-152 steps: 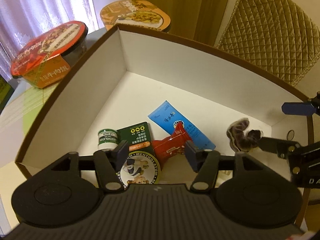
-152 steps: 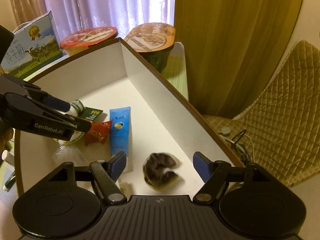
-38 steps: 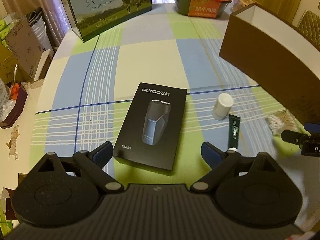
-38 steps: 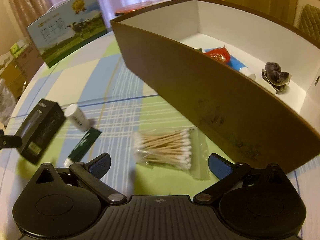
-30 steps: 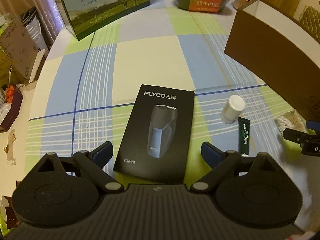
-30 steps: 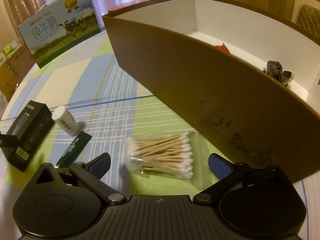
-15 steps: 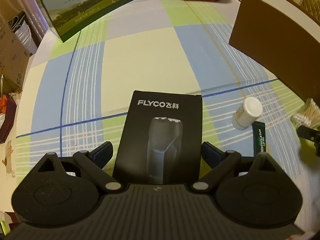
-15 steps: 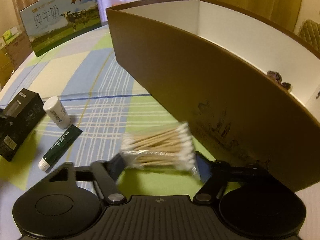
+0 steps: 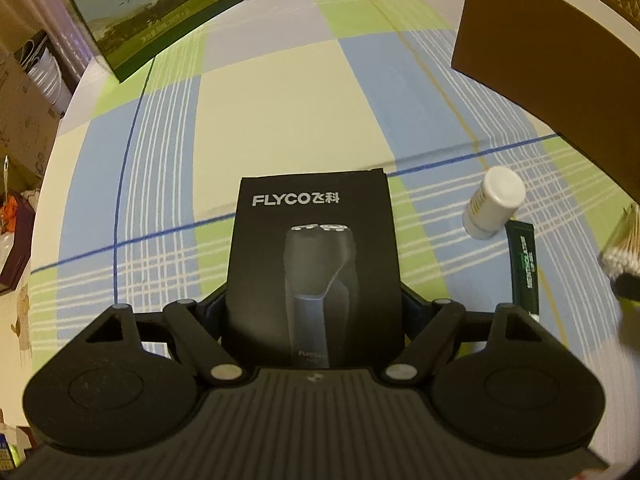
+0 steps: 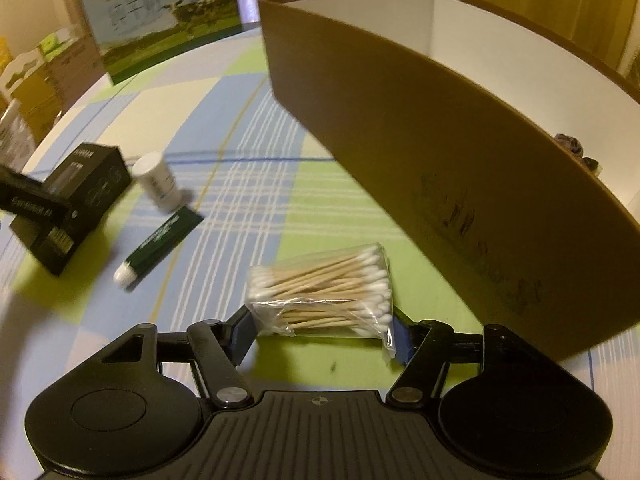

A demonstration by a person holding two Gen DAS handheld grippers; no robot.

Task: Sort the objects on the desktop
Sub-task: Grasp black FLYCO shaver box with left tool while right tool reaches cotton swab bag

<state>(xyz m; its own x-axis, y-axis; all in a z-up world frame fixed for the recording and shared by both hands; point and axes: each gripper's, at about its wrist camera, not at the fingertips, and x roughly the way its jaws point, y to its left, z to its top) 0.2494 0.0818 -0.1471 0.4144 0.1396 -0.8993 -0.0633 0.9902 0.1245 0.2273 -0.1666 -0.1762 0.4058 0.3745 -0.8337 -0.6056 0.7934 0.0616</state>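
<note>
"Why do my left tongs [image 9: 314,308] squeeze the shaver box [image 9: 314,256]?"
"It goes in the brown box [image 10: 420,140]. My right tongs [image 10: 322,334] pinch the cotton swab bag [image 10: 324,292] over the counter [image 10: 240,208]."

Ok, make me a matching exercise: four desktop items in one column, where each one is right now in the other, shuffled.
Items:
1. FLYCO shaver box
2. cotton swab bag
3. white bottle
4. dark green tube

Places:
A. lying flat on the tablecloth, white cap nearest the camera
B. between the fingers of the left gripper
C. between the fingers of the right gripper
D. on the tablecloth between the black box and the tube

Pairs: 1-B, 2-C, 3-D, 4-A
</note>
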